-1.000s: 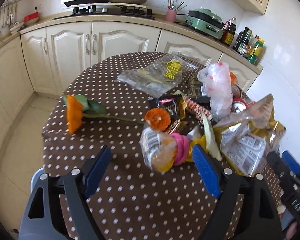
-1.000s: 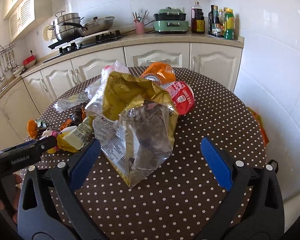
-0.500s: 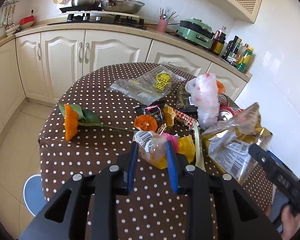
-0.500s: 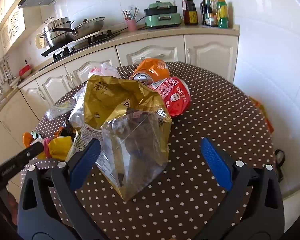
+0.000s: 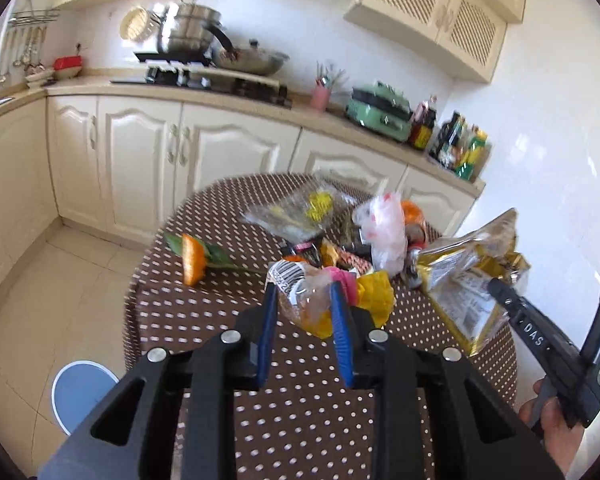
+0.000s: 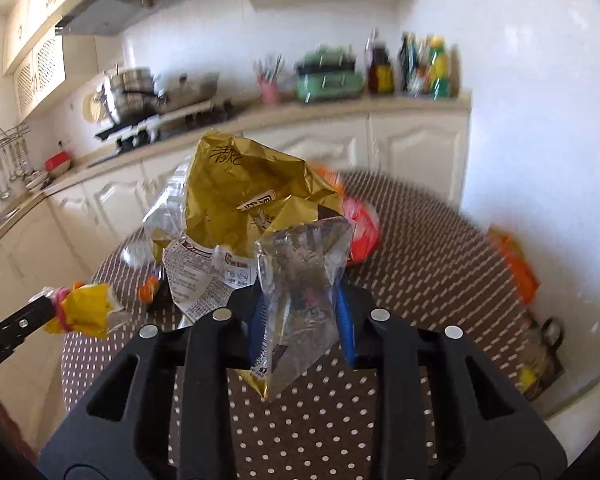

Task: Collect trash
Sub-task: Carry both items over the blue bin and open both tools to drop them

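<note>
- Kitchen surface [image 5: 204, 312] with a dotted cloth carries scattered wrappers.
- Left tongs [image 5: 305, 312] pinch a crumpled clear wrapper [image 5: 300, 292], lifted just above it.
- Right tongs [image 6: 300, 312], closing, clamp a gold snack bag [image 6: 244, 200].
- Both look light, crinkly and slippery; gripping bunched folds seems best.

Left gripper [image 5: 305, 300]: matte black plastic frame with triangular cut-outs. Two blue flat fingers [image 5: 269, 320]. Four round silver screw heads across the frame.

Right gripper [image 6: 302, 304]: same build, with black frame, blue fingers [image 6: 345, 312] and four silver screws. Seen from the left camera, its black side carries white letters "DAS".

Hand [image 5: 552, 432] on the right handle: bare, no sleeve in view.
</note>
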